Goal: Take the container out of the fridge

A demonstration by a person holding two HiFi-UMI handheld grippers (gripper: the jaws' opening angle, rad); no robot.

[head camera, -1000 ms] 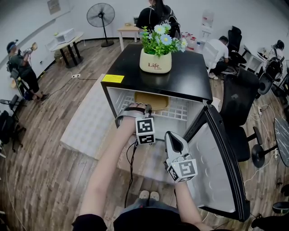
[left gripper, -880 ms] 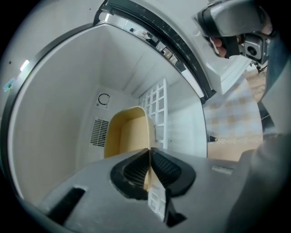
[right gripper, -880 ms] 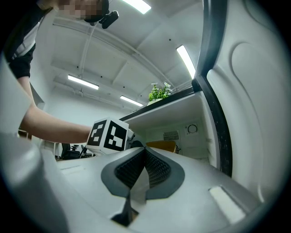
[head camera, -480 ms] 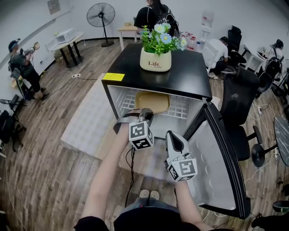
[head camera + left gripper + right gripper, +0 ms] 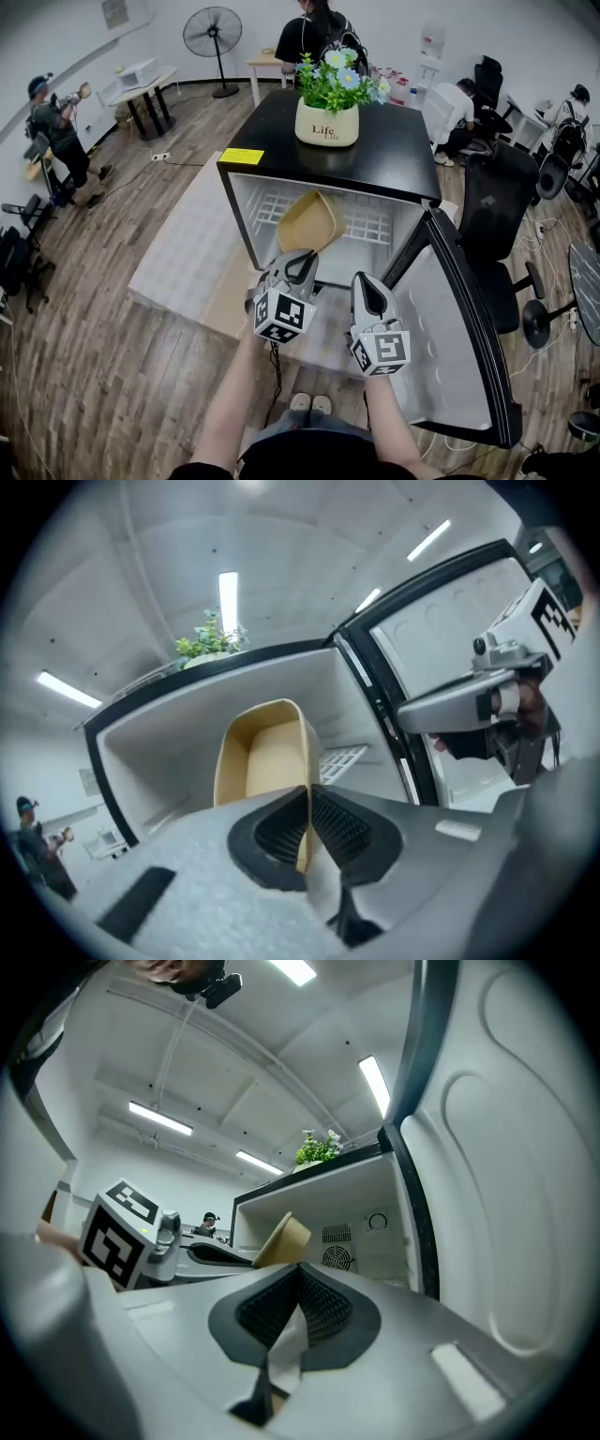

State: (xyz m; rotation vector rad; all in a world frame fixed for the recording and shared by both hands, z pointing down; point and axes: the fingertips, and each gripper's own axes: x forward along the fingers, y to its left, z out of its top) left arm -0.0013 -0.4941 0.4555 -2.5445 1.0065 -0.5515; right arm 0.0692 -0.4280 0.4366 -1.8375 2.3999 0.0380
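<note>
**Head view:** The container (image 5: 309, 223) is a plain tan tub, shallow, with rounded corners and a thin rim. It is tipped up on edge in the opening of the fridge (image 5: 323, 181), in front of the wire shelf (image 5: 370, 225). The left gripper (image 5: 302, 262) has it by the lower rim. The right gripper (image 5: 364, 283) hangs just beside the left one, in front of the open door (image 5: 455, 356), touching nothing. A flower pot (image 5: 326, 123) stands on the fridge top.

**Left gripper view:** The left gripper (image 5: 307, 822) has its ribbed pads pressed narrowly onto one thin wall of the container (image 5: 262, 761). The tub's hollow inside shows smooth, bare and empty. The fridge (image 5: 178, 733) is behind it, and the right gripper (image 5: 478, 696) is off to the side.

**Right gripper view:** The right gripper (image 5: 298, 1302) has its pads together with nothing between them. Past them a corner of the container (image 5: 284, 1238) shows against the fridge (image 5: 366, 1199), beside the left gripper (image 5: 141, 1234). The door (image 5: 525, 1147) fills the right.
</note>
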